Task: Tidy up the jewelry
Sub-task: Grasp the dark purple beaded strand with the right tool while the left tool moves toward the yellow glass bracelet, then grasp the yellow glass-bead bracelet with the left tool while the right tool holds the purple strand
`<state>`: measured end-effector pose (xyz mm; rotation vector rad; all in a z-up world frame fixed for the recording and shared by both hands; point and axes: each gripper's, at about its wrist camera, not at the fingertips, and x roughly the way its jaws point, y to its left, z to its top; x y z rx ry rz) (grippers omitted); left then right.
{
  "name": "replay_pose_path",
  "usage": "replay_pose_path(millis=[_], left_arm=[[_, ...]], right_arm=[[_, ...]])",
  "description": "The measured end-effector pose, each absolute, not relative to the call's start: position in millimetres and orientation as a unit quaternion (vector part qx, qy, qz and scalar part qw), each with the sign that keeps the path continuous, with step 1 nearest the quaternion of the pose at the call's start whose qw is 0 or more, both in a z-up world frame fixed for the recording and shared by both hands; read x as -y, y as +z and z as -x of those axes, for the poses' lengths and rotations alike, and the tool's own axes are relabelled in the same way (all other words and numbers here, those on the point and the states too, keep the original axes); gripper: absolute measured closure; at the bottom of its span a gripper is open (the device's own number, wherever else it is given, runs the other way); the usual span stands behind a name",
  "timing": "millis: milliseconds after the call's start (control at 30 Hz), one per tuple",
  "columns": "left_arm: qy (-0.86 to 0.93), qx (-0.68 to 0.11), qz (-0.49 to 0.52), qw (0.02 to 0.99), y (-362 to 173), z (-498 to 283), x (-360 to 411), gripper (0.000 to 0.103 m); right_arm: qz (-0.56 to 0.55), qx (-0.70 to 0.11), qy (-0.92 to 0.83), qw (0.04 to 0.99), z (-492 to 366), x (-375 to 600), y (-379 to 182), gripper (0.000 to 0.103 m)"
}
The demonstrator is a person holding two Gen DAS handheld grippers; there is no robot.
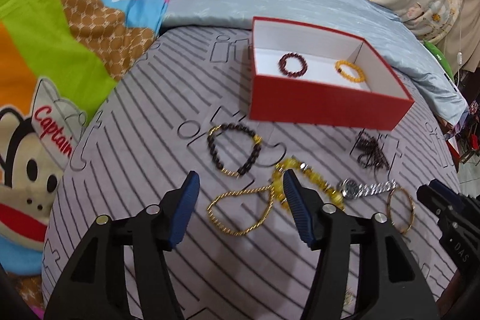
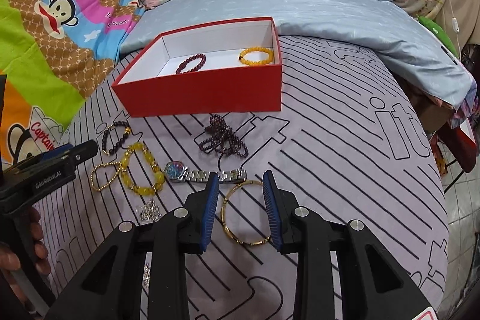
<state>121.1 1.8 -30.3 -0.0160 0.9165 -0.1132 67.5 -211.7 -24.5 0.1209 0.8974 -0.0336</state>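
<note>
A red box [image 1: 315, 107] sits on the striped bedspread with a dark red bead bracelet [image 1: 292, 63] and a yellow one [image 1: 351, 71] inside. My left gripper [image 1: 240, 182] is open above a gold chain [image 1: 240, 209], just short of a dark bead bracelet [image 1: 234, 149]. A yellow bead bracelet [image 1: 315, 179] lies partly behind its right finger. My right gripper [image 2: 240, 185] is open over a gold bangle [image 2: 244, 212], which lies flat between and below the pads. A silver watch [image 2: 207, 174] lies just beyond its fingertips. Nothing is held.
A pile of dark bead necklace [image 2: 223, 137] lies in front of the box. A small silver chain [image 2: 148, 209] lies near the left of the right gripper. A blue quilt [image 2: 300, 5], cartoon blanket [image 1: 60, 50] and pillows ring the bedspread. The bed edge drops at the right.
</note>
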Motion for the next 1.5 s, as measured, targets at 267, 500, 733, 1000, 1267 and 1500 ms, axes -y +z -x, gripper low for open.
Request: replay_pose_path(millis=[267,500,733,1000,1267,1500], left_arm=[[-0.040,-0.456,0.008,0.889,-44.6,-107.4,-14.5,0.037],[-0.029,-0.460,0.019,0.887,-47.2,-111.4,-23.3,0.034],[-0.027,-0.460,0.025,0.887,-47.5,-114.9,-27.4,0.034],[-0.035,-0.465,0.025,0.884,-52.3,-113.8,-25.3,0.034],[-0.038,-0.468,0.023,0.882,-56.9,-110.8,-22.3,0.034],[-0.052,-0.464,0.026,0.884,-53.4,-106.1,-14.2,0.034]], right_arm=[[-0.059,-0.431,-0.013,0.900,-84.9,198.3,-32.1,0.062],[-0.049,-0.430,-0.017,0.901,-117.0,191.7,-41.0,0.057],[-0.044,-0.441,-0.021,0.896,-137.4,190.6,-54.8,0.061],[-0.051,-0.447,-0.025,0.893,-138.0,196.9,-60.9,0.099],[-0.070,-0.430,-0.020,0.900,-115.3,203.6,-43.9,0.099],[-0.077,-0.416,-0.010,0.906,-74.0,203.7,-23.7,0.099]])
